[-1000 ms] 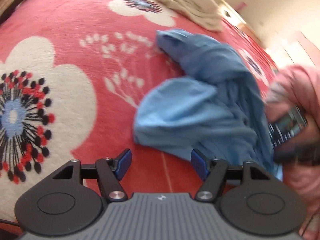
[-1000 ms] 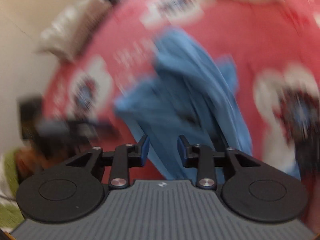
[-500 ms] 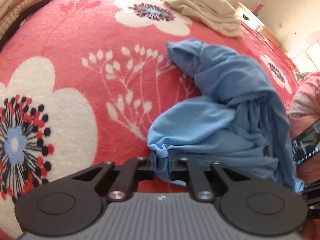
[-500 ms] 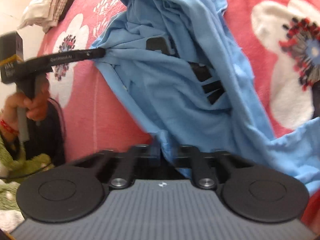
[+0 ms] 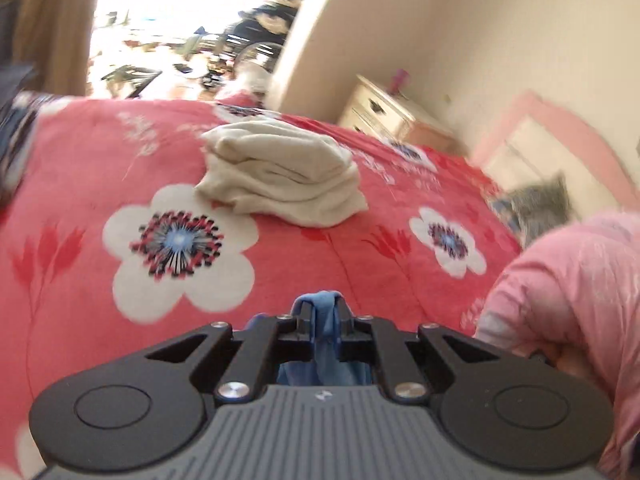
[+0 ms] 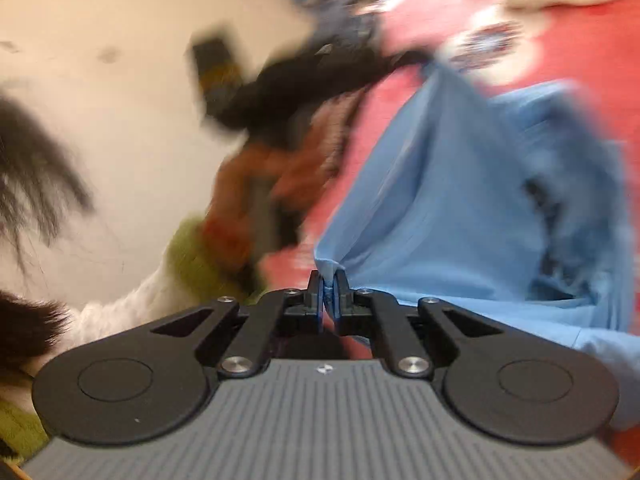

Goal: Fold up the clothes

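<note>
Two sets of tongs pinch one blue shirt (image 6: 460, 200) above the bed (image 5: 280, 264): it hangs toward 2 o'clock from the right tongs (image 6: 329, 294), its edge stretched between them and the left tongs (image 5: 324, 318).

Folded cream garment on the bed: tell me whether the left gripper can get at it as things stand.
Probably not yet: the left gripper is shut on the blue shirt. Otherwise only bare red floral blanket separates it from the folded cream garment.
</note>
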Demonstrator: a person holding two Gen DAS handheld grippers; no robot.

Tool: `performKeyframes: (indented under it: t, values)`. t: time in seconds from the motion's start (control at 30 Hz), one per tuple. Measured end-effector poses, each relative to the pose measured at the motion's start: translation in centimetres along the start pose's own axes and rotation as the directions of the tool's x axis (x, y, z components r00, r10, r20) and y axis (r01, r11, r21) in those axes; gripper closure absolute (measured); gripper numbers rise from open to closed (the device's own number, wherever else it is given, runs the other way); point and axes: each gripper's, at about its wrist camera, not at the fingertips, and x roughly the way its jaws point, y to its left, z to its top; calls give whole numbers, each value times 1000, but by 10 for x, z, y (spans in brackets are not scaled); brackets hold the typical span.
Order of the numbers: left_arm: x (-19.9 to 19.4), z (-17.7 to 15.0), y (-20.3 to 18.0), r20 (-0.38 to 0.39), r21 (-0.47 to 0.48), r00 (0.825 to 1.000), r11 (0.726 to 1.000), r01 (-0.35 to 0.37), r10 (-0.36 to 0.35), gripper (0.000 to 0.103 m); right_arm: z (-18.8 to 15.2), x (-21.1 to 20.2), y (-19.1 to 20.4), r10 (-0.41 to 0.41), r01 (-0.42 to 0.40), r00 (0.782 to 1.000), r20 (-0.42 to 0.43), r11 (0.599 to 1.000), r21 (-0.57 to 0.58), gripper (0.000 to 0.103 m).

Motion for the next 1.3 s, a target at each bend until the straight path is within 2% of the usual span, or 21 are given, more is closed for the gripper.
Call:
performKeyframes:
  t: [0.03,0.1,0.17,0.23,0.33,0.4,0.47,0.5,0.53,0.6,0.63,0.7,0.77,0.8,0.87,0.97,1.07,1.17,1.27,1.3]
  values:
    - [2,11,0,-9,29,1000,1000,11,-11,91,0,19,0,7,-7,1000,0,1000,0,100]
    - [15,7,11,-73,65,997,998,-16,21,82,-2,58,-9,-21,21,999,26,1000,-10,100]
    - [23,-6,31,-126,52,990,997,-59,65,62,-4,99,-29,-63,63,998,29,998,-1,97]
    - [23,-20,59,-152,0,981,993,-121,119,59,-6,135,-53,-115,114,993,19,993,19,95]
    - [9,-45,104,-161,-155,981,978,-138,113,57,-8,167,-81,-192,194,981,-42,979,55,94]
    - [-9,-63,123,-132,-227,987,966,-121,93,51,-7,164,-85,-196,200,979,-56,978,61,92]
    - [-29,-83,134,-106,-275,990,954,-121,95,46,-5,145,-81,-162,163,986,-32,986,40,73]
    - [-36,-95,136,-105,-303,991,946,-112,84,45,-2,132,-77,-150,150,989,-7,988,25,56]
    - [-42,-107,139,-104,-331,992,938,-102,72,45,1,117,-76,-143,143,989,23,990,16,48]
    - [-53,-131,136,-117,-373,993,926,-63,21,44,7,84,-75,-132,132,988,84,991,4,46]
    - [-55,-142,130,-133,-368,991,929,-46,-4,42,12,70,-74,-139,141,984,113,990,-4,45]
    - [-52,-160,110,-171,-304,985,952,-32,-22,41,27,53,-69,-204,216,966,157,975,-62,44]
    - [-47,-176,89,-209,-224,978,974,-25,-23,32,46,47,-64,-285,311,943,172,938,-151,44]
    - [-44,-181,83,-217,-199,976,979,-38,-6,30,58,47,-62,-323,353,931,170,915,-194,44]
    - [-38,-190,70,-231,-150,973,986,-65,29,30,80,48,-65,-364,393,919,149,869,-299,44]
    - [-33,-201,66,-217,-150,975,985,-86,53,33,112,81,-64,-435,419,896,85,770,-481,41]
    - [-29,-211,63,-201,-151,977,983,-107,75,36,137,122,-73,-496,392,868,-1,686,-613,40]
    - [-25,-218,60,-185,-137,978,983,-121,94,41,158,162,-84,-560,345,825,-78,607,-716,40]
    - [-23,-221,63,-179,-120,980,986,-112,89,47,170,198,-99,-623,308,770,-138,553,-774,40]
    - [-23,-220,65,-178,-117,980,987,-110,89,50,175,209,-105,-630,289,756,-176,562,-775,40]
